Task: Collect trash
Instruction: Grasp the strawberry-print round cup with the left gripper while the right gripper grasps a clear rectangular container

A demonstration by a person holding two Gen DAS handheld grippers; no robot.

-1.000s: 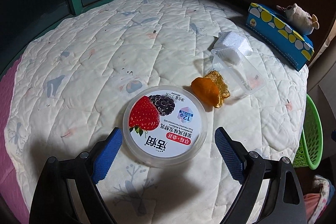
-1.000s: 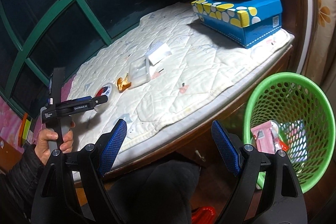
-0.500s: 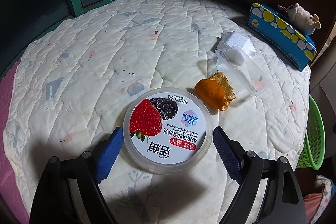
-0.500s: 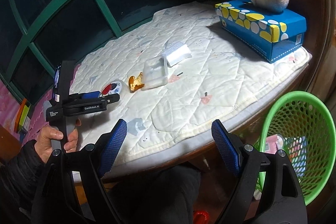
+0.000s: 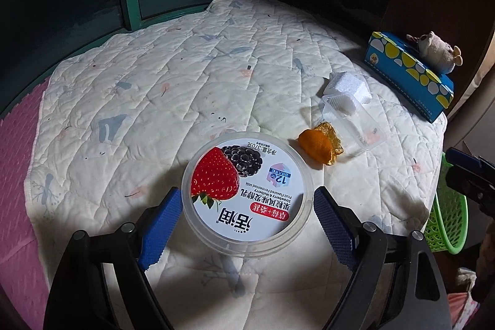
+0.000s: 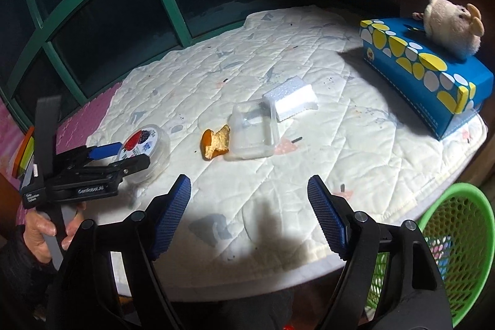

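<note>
While straddling the yogurt tub (image 5: 246, 196) with blue pads (image 5: 161, 229) spread wide to either side and not touching its rim, left hand-held gripper (image 5: 246, 223) hovering low over the quilted pad (image 5: 173, 101). Sitting flat, label up, near the pad's front edge. For a clean pickup: easing a little further forward so the pads meet the tub's widest part, keeping level, then closing evenly on the clear side wall below the lid lip, not on the lid itself, which looks likely to flex or pop. Squeezing gently, since thin plastic probably bows.

Right hand-held gripper (image 6: 249, 215) also gaping wide, holding nothing, hanging over the pad's near edge.

Just past the tub, orange peel (image 5: 320, 142) lying beside a clear plastic tray (image 5: 355, 121), with a white foam block (image 5: 348, 87) touching the tray's far end. Off to the right, below the pad's edge, green basket (image 6: 461, 240) waiting, already holding some wrappers. Farthest back, blue dotted box (image 6: 427, 73) carrying a plush toy (image 6: 450, 25).
</note>
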